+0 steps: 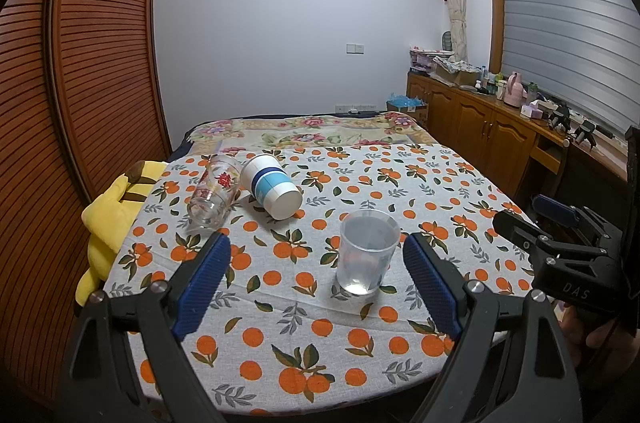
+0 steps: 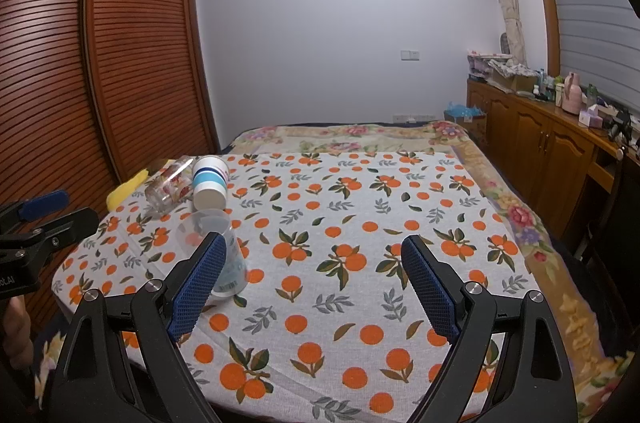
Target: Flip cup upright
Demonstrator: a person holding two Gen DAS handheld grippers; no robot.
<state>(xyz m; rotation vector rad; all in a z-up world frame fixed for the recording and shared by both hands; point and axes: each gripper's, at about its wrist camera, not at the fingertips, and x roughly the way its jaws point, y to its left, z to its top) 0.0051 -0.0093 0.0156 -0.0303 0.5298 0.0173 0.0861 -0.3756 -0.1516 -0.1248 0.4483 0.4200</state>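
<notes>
A clear plastic cup (image 1: pixel 367 251) stands upright on the orange-print tablecloth (image 1: pixel 360 183), between and just beyond the fingertips of my open left gripper (image 1: pixel 318 255). A white paper cup with blue bands (image 1: pixel 270 186) lies on its side at the far left. A clear glass with red flowers (image 1: pixel 212 193) lies on its side beside it. In the right wrist view the clear cup (image 2: pixel 224 255) stands partly behind the left fingertip of my open, empty right gripper (image 2: pixel 312 259). The paper cup (image 2: pixel 210 185) and glass (image 2: pixel 170 189) lie beyond.
A yellow plush toy (image 1: pixel 108 219) hangs at the table's left edge. A bed with a floral blanket (image 1: pixel 304 133) lies behind the table. A wooden wardrobe (image 1: pixel 80 63) is at left, a cluttered sideboard (image 1: pixel 480 119) at right. The right gripper shows in the left wrist view (image 1: pixel 568 243).
</notes>
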